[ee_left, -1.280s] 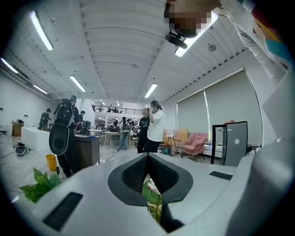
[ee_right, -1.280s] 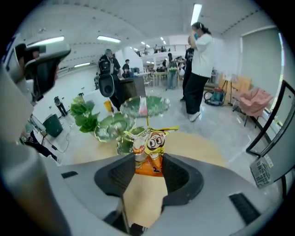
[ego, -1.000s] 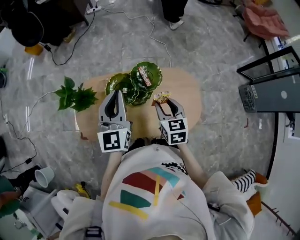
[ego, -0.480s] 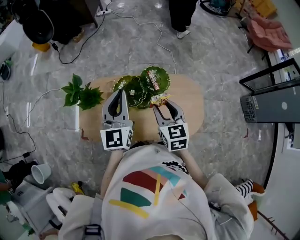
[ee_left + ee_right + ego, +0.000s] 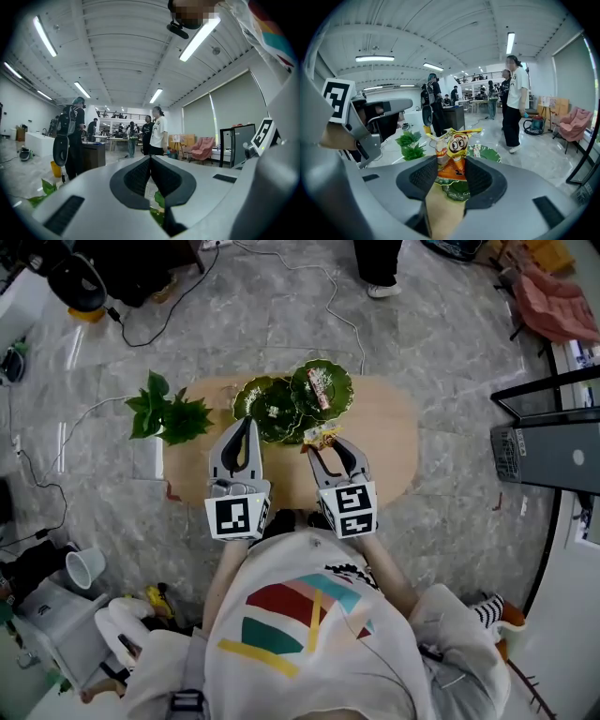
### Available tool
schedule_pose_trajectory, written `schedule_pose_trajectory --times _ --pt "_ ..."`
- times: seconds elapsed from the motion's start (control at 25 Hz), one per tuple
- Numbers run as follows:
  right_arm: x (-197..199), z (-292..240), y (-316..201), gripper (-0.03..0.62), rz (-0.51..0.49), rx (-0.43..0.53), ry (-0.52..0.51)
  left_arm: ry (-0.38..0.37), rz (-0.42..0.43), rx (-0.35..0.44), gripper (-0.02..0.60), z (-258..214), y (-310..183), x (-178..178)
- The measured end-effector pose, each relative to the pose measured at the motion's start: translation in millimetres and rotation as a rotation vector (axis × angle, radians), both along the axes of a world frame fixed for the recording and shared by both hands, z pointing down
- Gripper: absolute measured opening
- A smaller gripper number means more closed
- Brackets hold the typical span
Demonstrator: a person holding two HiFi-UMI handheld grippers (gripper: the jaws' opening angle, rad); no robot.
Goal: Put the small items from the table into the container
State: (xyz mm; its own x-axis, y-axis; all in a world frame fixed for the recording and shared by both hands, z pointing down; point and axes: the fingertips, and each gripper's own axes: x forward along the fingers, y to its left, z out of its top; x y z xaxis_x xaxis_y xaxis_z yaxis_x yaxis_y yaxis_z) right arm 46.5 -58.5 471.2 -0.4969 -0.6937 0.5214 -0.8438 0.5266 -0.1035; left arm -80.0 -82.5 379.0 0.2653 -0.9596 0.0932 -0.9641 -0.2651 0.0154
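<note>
Snack packet (image 5: 453,157) clamped in my right gripper (image 5: 451,174) jaws.
I'm holding it over the worktop (image 5: 386,448), at the near rim of the green dishes (image 5: 249,397); one dish carries a wrapped bar (image 5: 322,387). My left gripper (image 5: 150,162) hangs alongside, jaws pressed together and empty.

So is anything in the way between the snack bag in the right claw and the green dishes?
No, nothing visible is. The right claw grips the snack bag right by the near edge of the green dishes, over bare table. One dish already holds another snack.
</note>
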Motion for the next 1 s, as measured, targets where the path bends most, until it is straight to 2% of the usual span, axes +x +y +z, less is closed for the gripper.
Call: schedule_pose_trajectory --times 0.16,0.24,0.36,0.52,0.64,0.76,0.92,1.0 --pt "-2 46 -2 0.187 -0.031 -0.111 0.046 -0.020 0.006 -0.072 0.008 25 3 -1" --pt "-5 82 -7 0.187 -0.061 -0.174 0.074 -0.002 -0.007 -0.109 0.008 43 4 -7" --pt "-8 158 -15 0.187 -0.083 -0.285 0.117 0.064 -0.099 -0.152 0.008 76 3 -31" --pt "-6 260 -25 0.187 -0.130 -0.378 0.252 0.039 -0.180 -0.190 0.008 113 12 -53" --pt "-9 304 -37 0.187 -0.194 -0.362 0.328 0.014 -0.227 -0.224 0.008 131 30 -63" --pt "-21 316 -59 0.187 -0.229 -0.314 0.343 0.008 -0.267 -0.243 0.008 141 41 -76" --pt "-32 313 -88 0.193 -0.137 -0.201 0.359 0.028 -0.289 -0.245 0.008 142 45 -87" --pt "-36 308 -90 0.212 -0.146 -0.171 0.371 0.027 -0.281 -0.230 0.008 136 42 -83"
